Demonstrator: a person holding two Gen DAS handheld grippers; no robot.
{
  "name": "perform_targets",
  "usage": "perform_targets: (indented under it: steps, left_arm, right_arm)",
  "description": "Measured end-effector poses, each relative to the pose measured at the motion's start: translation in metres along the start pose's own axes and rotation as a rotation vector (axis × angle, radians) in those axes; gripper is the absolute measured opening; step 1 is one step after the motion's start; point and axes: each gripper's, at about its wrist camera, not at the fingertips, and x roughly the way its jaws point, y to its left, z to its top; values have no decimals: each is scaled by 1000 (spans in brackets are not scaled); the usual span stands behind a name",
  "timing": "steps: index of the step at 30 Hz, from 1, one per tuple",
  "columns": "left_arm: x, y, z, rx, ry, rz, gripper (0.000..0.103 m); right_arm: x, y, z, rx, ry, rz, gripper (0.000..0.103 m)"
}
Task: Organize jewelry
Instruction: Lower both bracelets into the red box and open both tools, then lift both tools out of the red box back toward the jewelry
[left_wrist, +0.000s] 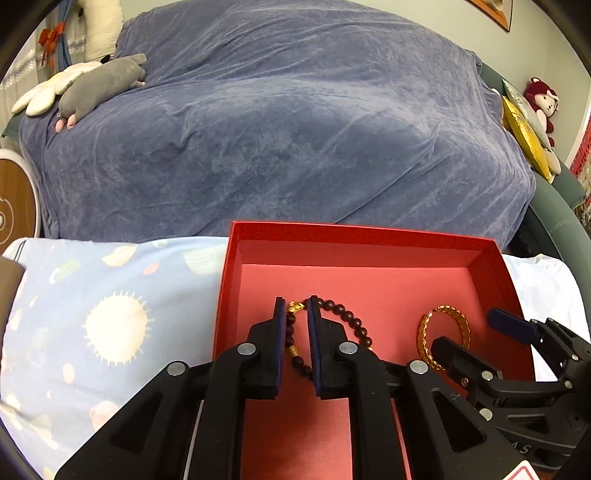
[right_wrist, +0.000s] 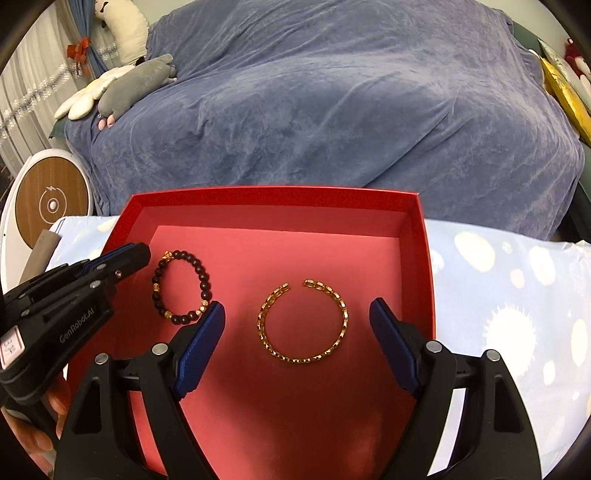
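With both bracelets lying in the red box (right_wrist: 421, 236), left gripper (left_wrist: 297, 306) jaws slackened astride the beaded bracelet (right_wrist: 181, 286), right gripper (right_wrist: 297, 317) jaws spread wide around the gold bangle (right_wrist: 303, 321).

- The things rest on a surface covered with a light blue cloth (left_wrist: 110, 295). The cloth has a pattern of pale suns and small planets.
- The cloth reaches out on both sides of the box, and it shows some soft folds.
- A red box (right_wrist: 273, 195) lies directly on this cloth. It is open at the top, it has low walls, and its floor is a lighter red.
- At the left edge of the cloth there is a brownish grey thing (right_wrist: 42, 247); what it is I cannot tell.
- Behind the cloth stands a piece of furniture under a blue-grey velvet cover (left_wrist: 295, 129), with a grey soft toy (left_wrist: 99, 85) on it.
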Motion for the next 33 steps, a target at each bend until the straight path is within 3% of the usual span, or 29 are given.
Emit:
perform_targets:
  steps: [2,3,8,16,23,33]
  left_arm:
    - [-4,-1,-4,-5,-6,5,37]
    - [-6,-2,-6,-3,-7,1,39]
    - [-18,-8,-12,27,-33,48,40]
    - [-70,0,-29,18,-82,44,40]
    - [-121,6,-76,20,-63,17,40]
    - [-173,9,-154,-23,-33,40,57]
  right_arm:
    - [-3,0,-4,2,-1,0,78]
    - [-5,1,-5,3,-4,-2,78]
    - [-24,-3,-11,19,-48,-3,78]
    - [-88,-8,-45,10,-115,19,78]
    - [-143,-7,-99,0,-125,55,78]
    - [-182,30,-188,-144,-107,74,78]
